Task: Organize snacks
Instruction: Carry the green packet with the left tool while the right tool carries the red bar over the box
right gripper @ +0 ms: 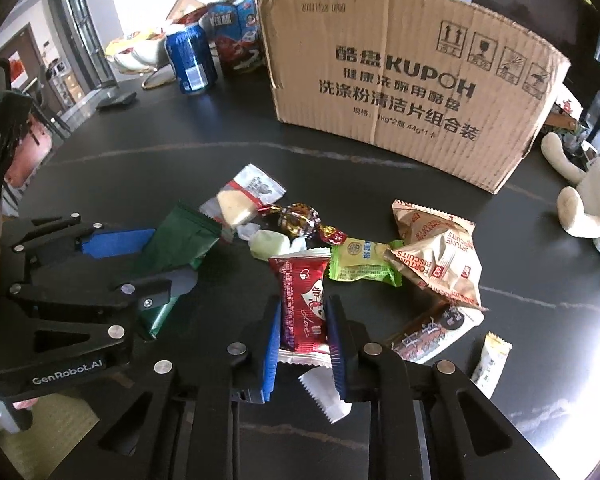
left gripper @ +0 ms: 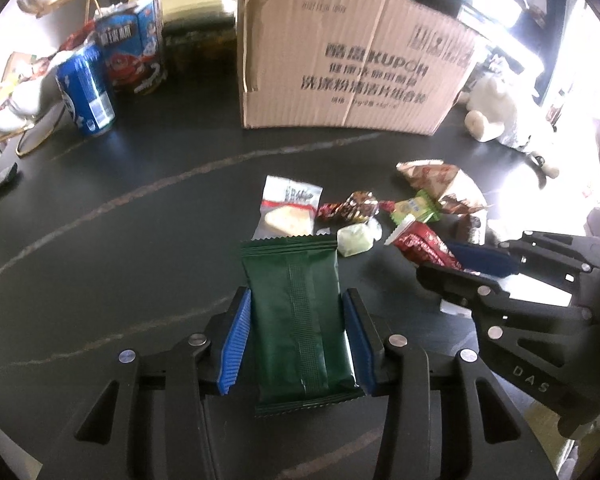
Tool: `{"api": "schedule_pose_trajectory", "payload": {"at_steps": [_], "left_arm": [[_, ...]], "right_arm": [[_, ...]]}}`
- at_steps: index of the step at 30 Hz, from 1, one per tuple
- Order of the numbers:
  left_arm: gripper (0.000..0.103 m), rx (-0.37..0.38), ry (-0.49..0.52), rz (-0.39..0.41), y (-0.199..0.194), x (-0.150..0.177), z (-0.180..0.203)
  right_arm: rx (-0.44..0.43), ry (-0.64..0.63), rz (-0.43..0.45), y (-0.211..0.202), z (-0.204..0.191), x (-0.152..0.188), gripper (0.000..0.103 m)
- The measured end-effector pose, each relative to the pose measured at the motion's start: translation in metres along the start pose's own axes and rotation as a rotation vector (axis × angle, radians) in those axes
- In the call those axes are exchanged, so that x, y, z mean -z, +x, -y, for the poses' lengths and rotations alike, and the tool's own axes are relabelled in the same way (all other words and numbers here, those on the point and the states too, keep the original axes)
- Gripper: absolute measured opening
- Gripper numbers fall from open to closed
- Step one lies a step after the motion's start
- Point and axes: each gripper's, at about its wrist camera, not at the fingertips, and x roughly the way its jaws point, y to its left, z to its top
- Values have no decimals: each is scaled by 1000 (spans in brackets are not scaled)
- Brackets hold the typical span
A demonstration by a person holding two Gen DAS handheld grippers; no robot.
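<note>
The left gripper [left gripper: 296, 336] pinches a dark green snack packet [left gripper: 298, 320] low over the black bench [left gripper: 120, 240]. The right gripper [right gripper: 304, 344] pinches a shiny red packet [right gripper: 303, 300] beside the snack pile.

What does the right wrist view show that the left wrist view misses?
Only the right wrist view shows the small cream sachet lying right of the right gripper, which is shut on the red packet. Only the left shows the gold-rimmed glasses. Both show the left gripper shut on the green packet and the cardboard box.
</note>
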Motion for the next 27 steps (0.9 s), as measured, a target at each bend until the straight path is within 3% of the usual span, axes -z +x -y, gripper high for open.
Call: {"api": "schedule_pose_trajectory", "payload": {"at_steps": [12, 27], "left_arm": [[45, -3, 40, 126, -52, -12, 8], [45, -3, 85, 304, -117, -57, 18]], "right_arm": [[4, 60, 108, -46, -5, -5, 23], [53, 111, 290, -106, 0, -39, 23]]}}
